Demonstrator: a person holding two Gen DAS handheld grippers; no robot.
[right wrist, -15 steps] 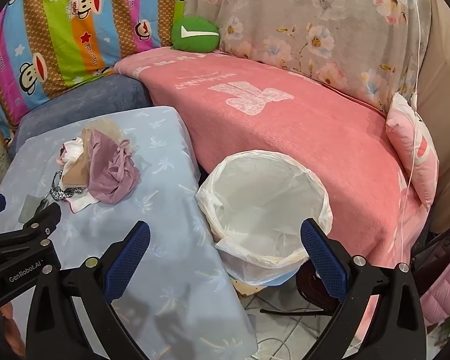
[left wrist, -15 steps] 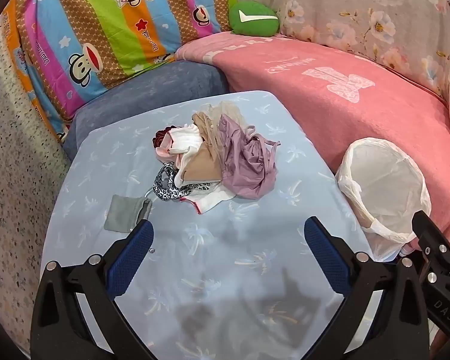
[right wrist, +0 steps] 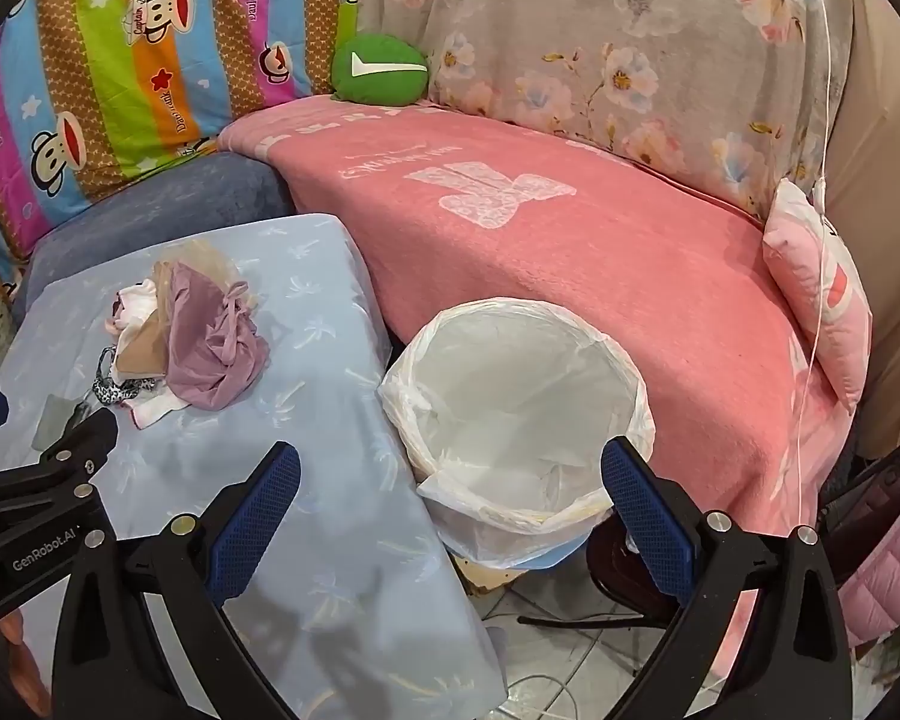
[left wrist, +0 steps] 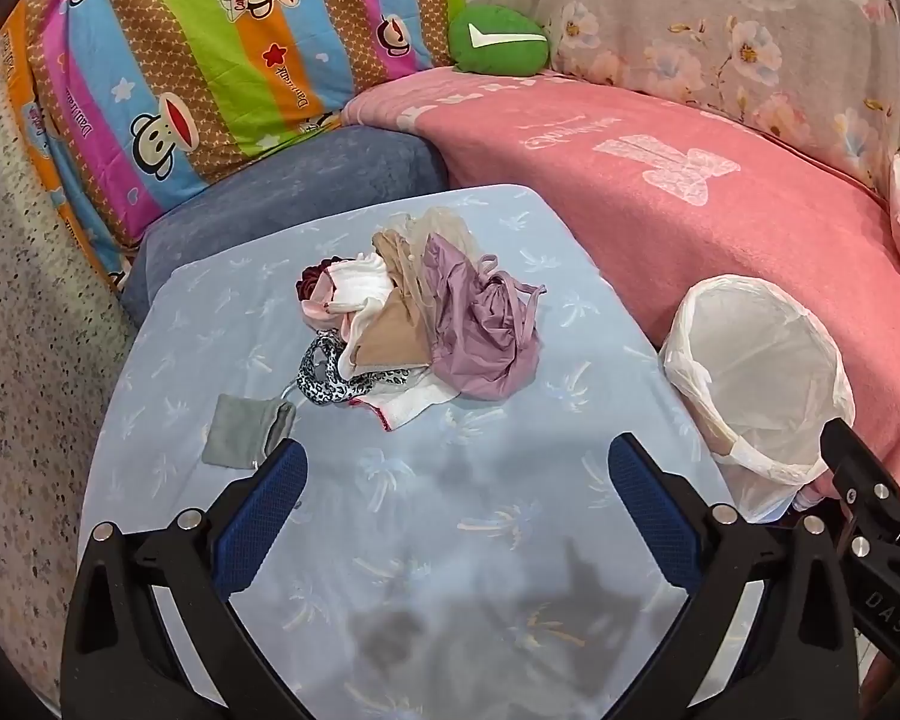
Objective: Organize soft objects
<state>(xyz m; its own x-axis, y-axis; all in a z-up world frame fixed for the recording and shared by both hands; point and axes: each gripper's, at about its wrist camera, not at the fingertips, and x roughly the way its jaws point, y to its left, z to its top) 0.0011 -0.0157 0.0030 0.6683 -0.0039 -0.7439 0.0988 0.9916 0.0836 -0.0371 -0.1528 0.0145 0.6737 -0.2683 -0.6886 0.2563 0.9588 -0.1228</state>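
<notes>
— Clothes pile heaped mid-bench, grey pouch lying just beside, apart from it.
— And the left gripper?
— Jaws wide, gripping nothing, hovering over bare cloth.
— Right gripper?
— Likewise wide and empty, above lined bin beside bench.

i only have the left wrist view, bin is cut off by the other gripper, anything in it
Observer: The right wrist view looks into the bin; only its white liner shows, no clothes.
Operator: what is the bin standing on
Observer: It sits on a stand over tiled floor, beside the table edge.
Operator: right gripper holding anything
Observer: No, the right gripper is open and empty, hanging over the gap between table and bin.
</notes>
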